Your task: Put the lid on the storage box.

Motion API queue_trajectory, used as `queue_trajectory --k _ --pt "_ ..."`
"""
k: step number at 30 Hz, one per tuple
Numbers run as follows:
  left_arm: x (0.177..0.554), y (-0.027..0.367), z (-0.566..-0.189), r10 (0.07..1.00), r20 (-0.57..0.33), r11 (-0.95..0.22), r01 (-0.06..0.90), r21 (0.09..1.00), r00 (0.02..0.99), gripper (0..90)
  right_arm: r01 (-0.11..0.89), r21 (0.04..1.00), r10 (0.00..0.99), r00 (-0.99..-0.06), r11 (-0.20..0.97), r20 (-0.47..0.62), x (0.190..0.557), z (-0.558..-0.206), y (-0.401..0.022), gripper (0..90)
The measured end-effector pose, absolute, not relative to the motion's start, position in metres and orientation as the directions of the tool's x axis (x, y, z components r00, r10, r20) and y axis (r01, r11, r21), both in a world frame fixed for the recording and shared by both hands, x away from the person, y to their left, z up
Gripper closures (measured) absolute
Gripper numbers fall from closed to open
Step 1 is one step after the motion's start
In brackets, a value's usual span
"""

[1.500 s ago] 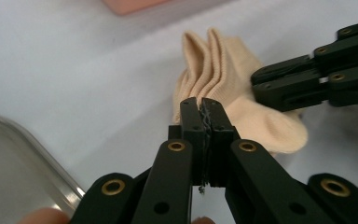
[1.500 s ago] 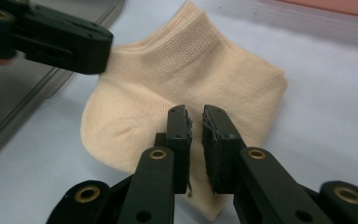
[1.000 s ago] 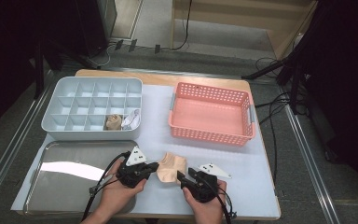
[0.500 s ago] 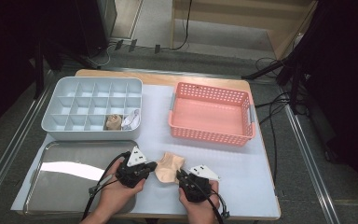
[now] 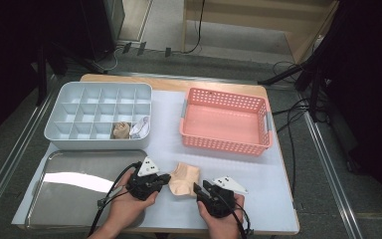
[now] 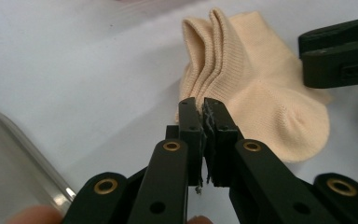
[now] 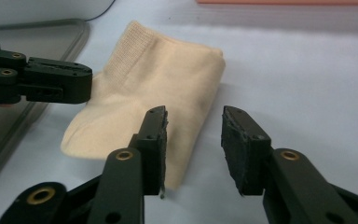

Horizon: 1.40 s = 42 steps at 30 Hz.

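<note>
A folded beige sock (image 5: 185, 178) lies on the white table cover near the front edge, between my two grippers. My left gripper (image 5: 166, 179) is at its left side. In the left gripper view the jaws (image 6: 199, 105) are pressed together with their tips at the edge of the sock (image 6: 256, 93); I cannot tell whether they pinch any fabric. My right gripper (image 5: 199, 189) is at the sock's near right corner. Its jaws (image 7: 193, 126) have just been opening and stand apart. One pad overlaps the edge of the sock (image 7: 158, 88), and neither pad presses on it.
A grey compartment box (image 5: 59, 107) at the back left holds two rolled socks (image 5: 122, 130) in its front row. A pink basket (image 5: 224, 93) stands at the back right. A metal tray (image 5: 69, 199) lies front left, close to my left hand.
The right gripper moved in to the sock, then drew back slightly to the right with its jaws apart. The left gripper stayed put.
</note>
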<state>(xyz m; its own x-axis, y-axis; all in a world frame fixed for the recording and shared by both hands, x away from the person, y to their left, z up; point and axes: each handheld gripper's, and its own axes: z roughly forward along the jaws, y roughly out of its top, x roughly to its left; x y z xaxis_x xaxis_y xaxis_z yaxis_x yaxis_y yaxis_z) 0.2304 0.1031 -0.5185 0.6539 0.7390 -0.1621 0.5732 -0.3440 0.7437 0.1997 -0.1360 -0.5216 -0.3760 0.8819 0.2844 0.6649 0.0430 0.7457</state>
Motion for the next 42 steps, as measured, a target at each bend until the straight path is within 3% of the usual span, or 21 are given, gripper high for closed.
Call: queue_trajectory --k 5,7,10,12,19,27,30,32,42 --pt "0.231 0.102 -0.520 0.742 -0.156 -0.349 0.574 0.741 0.652 87.2 0.685 0.728 0.873 -0.373 0.031 0.314 0.195 -0.529 -0.131 59.6" --pt "0.231 0.102 -0.520 0.745 -0.150 -0.353 0.574 0.739 0.651 87.4 0.676 0.736 0.879 -0.380 0.051 0.288 0.195 -0.531 -0.126 64.9" --pt "0.232 0.104 -0.520 0.750 -0.149 -0.352 0.579 0.736 0.645 87.4 0.679 0.732 0.863 -0.403 0.059 0.305 0.199 -0.533 -0.122 82.1" --pt "0.232 0.103 -0.520 0.750 -0.149 -0.351 0.579 0.736 0.644 87.5 0.690 0.723 0.860 -0.396 0.047 0.322 0.200 -0.532 -0.123 84.3" --pt "0.232 0.101 -0.520 0.748 -0.167 -0.337 0.585 0.737 0.642 87.2 0.684 0.729 0.854 -0.401 0.038 0.331 0.204 -0.528 -0.131 85.2" --pt "0.227 0.101 -0.503 0.761 -0.171 -0.280 0.555 0.783 0.625 79.4 0.668 0.738 0.857 -0.431 0.093 0.281 0.205 -0.523 -0.128 84.7" --pt "0.223 0.093 -0.497 0.738 -0.173 -0.279 0.528 0.802 0.653 80.9 0.670 0.737 0.855 -0.433 0.093 0.286 0.206 -0.522 -0.129 84.5" --pt "0.221 0.084 -0.495 0.693 -0.183 -0.304 0.513 0.803 0.698 89.3 0.671 0.736 0.853 -0.435 0.095 0.287 0.206 -0.521 -0.128 84.5" --pt "0.237 0.057 -0.517 0.699 -0.145 -0.426 0.570 0.703 0.700 90.0 0.680 0.730 0.821 -0.456 0.073 0.343 0.210 -0.512 -0.133 85.5"
